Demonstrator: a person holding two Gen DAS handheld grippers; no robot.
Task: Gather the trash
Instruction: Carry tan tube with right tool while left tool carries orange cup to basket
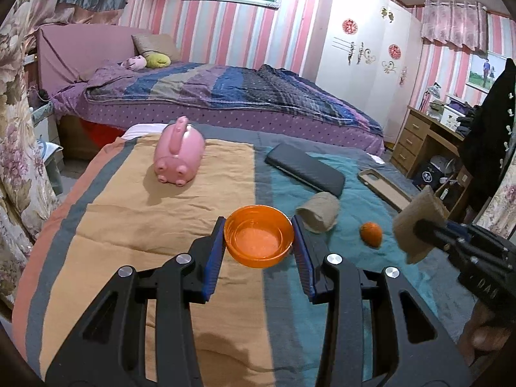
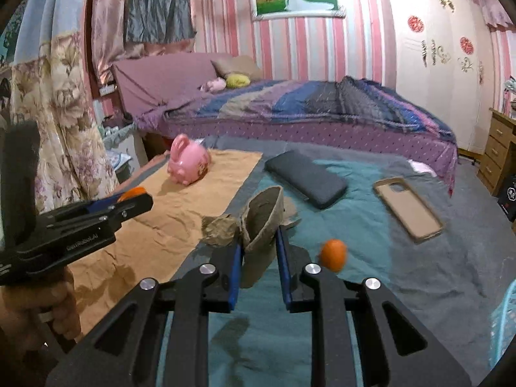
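Trash pick-up has only just started.
The right gripper [image 2: 259, 251] is clamped on a cardboard tube [image 2: 261, 225]. The left gripper [image 1: 259, 240] squeezes an orange bowl [image 1: 259, 235]. Another tube [image 1: 319, 211] and an orange ball [image 1: 371, 233] wait on the bed [image 1: 161, 225], near 3 o'clock of the bowl.

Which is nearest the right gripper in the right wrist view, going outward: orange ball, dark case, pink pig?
From the right gripper:
1. Orange ball, just right of the fingers.
2. Dark case, ahead, mid-blanket.
3. Pink pig, far left, on the tan cloth.
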